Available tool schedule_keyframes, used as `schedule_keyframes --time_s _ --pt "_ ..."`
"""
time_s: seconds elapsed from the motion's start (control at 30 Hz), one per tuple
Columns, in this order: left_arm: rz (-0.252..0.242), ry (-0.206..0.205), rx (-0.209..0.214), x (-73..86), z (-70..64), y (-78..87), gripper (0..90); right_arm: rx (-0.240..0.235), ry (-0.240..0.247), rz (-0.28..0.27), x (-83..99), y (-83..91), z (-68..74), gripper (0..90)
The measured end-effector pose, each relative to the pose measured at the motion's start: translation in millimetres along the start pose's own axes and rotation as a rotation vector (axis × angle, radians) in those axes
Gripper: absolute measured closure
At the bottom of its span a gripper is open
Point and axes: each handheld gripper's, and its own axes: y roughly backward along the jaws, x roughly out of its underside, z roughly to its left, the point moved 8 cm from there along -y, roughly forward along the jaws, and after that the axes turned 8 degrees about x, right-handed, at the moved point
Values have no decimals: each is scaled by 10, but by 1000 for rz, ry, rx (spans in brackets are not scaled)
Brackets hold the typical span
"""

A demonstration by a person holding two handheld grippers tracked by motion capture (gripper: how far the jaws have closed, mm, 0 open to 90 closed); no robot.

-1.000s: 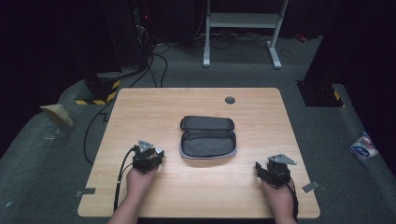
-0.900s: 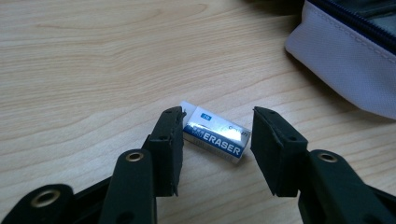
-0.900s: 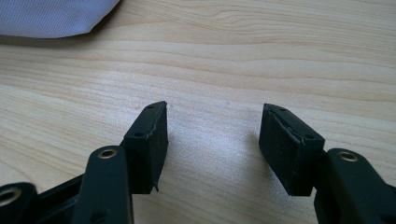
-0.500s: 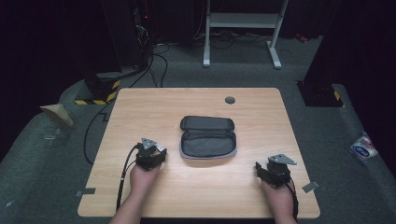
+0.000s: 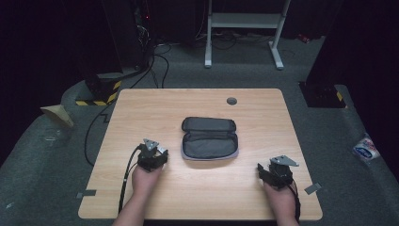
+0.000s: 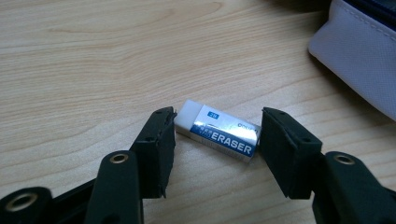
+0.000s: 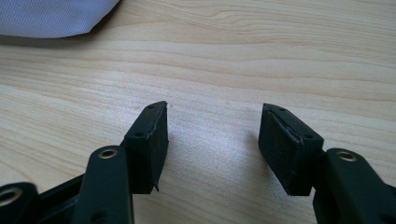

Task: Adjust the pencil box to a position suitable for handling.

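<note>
Left tool (image 6: 215,135) jaws wide apart, straddling a white eraser (image 6: 217,135) w/ blue sleeve reading "ERASER", lying flat on the surface (image 6: 93,60) near the open pouch (image 5: 209,138). Right tool (image 7: 212,140) also wide open, nothing btwn jaws, over bare wood. Label legible in left gripper view; high view too far to read it.

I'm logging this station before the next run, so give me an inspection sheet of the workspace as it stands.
Surface: wooden table, one round grommet hole.
Job's things: eraser lying flat between the left gripper's jaws; open pencil case mid-table.
Clutter: nothing seen on the table.
Grippers: left gripper open, jaws astride the eraser, seemingly not clamped; right gripper open, over bare wood.
Cables: left gripper's cable trails off the near edge; loose floor cables behind.
Surroundings: grey floor, white stand, hazard-striped base, packet at right.
</note>
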Motion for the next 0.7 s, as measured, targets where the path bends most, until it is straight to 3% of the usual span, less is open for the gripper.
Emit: schedule_keyframes --time_s 0.3,0.37,0.43,0.7 --pt "8 -28 26 51 -24 60 460 0 0 0 0 1 0 424" --pt "11 -49 58 91 -62 101 459 -1 -1 1 0 1 0 425" --pt "24 -82 62 130 -97 149 457 -1 -3 1 0 1 1 425" --pt "25 -78 78 233 -132 326 452 2 -3 0 7 10 -3 431"
